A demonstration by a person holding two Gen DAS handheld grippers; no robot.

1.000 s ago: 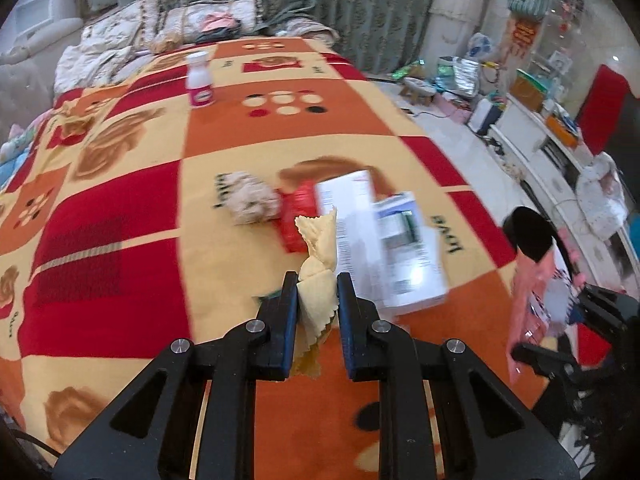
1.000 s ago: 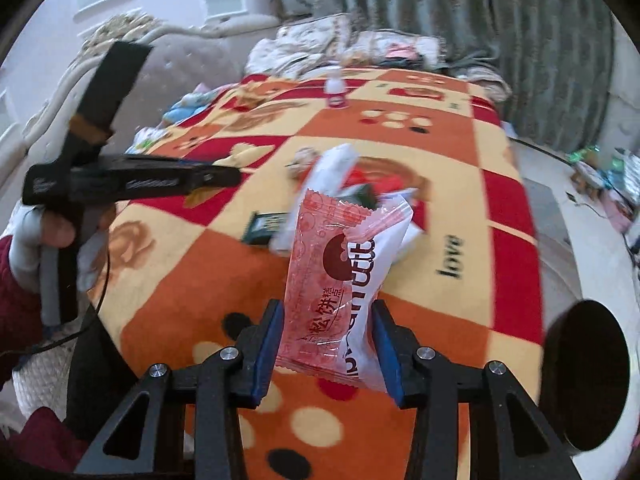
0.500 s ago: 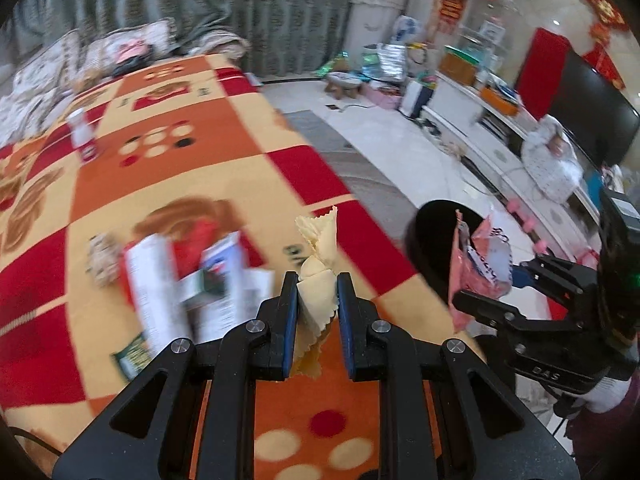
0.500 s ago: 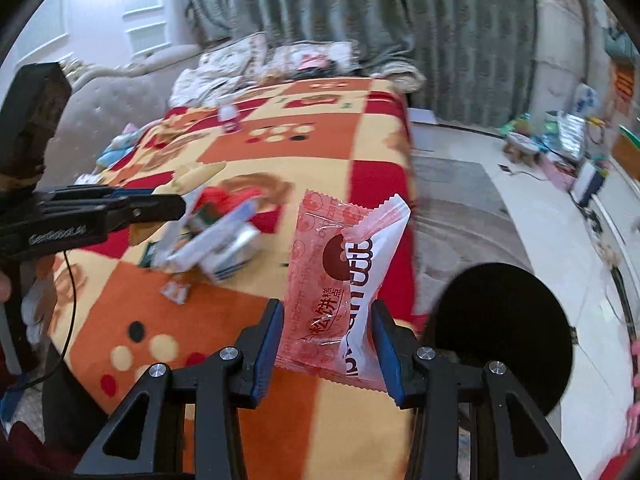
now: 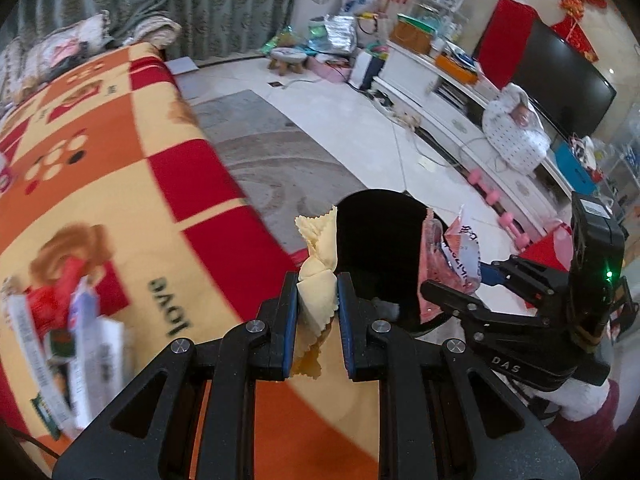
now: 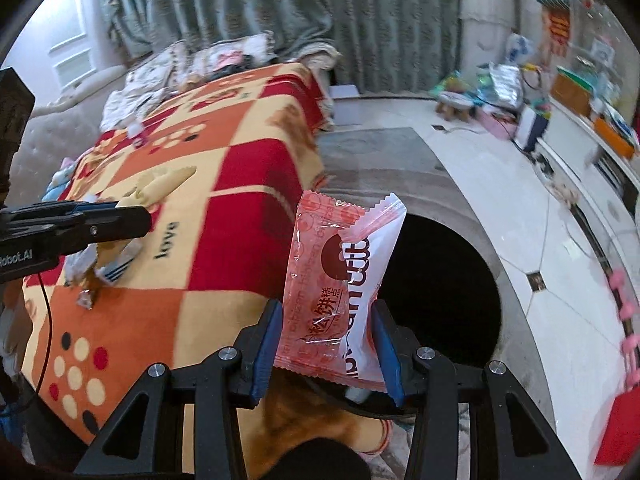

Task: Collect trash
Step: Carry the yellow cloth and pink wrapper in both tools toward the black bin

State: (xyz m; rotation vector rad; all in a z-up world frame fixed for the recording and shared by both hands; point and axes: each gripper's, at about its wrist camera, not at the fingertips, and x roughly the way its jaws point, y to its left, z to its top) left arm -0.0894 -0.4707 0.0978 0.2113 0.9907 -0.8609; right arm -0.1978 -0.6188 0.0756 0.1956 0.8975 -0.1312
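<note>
My left gripper (image 5: 318, 286) is shut on a pale yellow twisted wrapper (image 5: 319, 258), held over the bed's edge beside a black round bin (image 5: 380, 256) on the floor. My right gripper (image 6: 328, 322) is shut on a pink and white snack packet (image 6: 340, 280), with the black bin (image 6: 440, 280) just behind and below it. In the left wrist view the right gripper (image 5: 452, 284) with its packet (image 5: 448, 256) hangs at the bin's right rim. The right wrist view has the left gripper (image 6: 132, 210) at the left, over the blanket.
More trash (image 5: 76, 344) lies in a heap on the red, orange and cream checked blanket (image 5: 100, 152): paper packets and wrappers (image 6: 100, 264). A grey rug (image 6: 380, 160) and white tiled floor (image 5: 352, 120) lie beyond. A TV cabinet (image 5: 460, 96) lines the right wall.
Both grippers swung right, off the middle of the bed toward its edge, each keeping its wrapper. The black bin has come from the frame's edge to right under both grippers.
</note>
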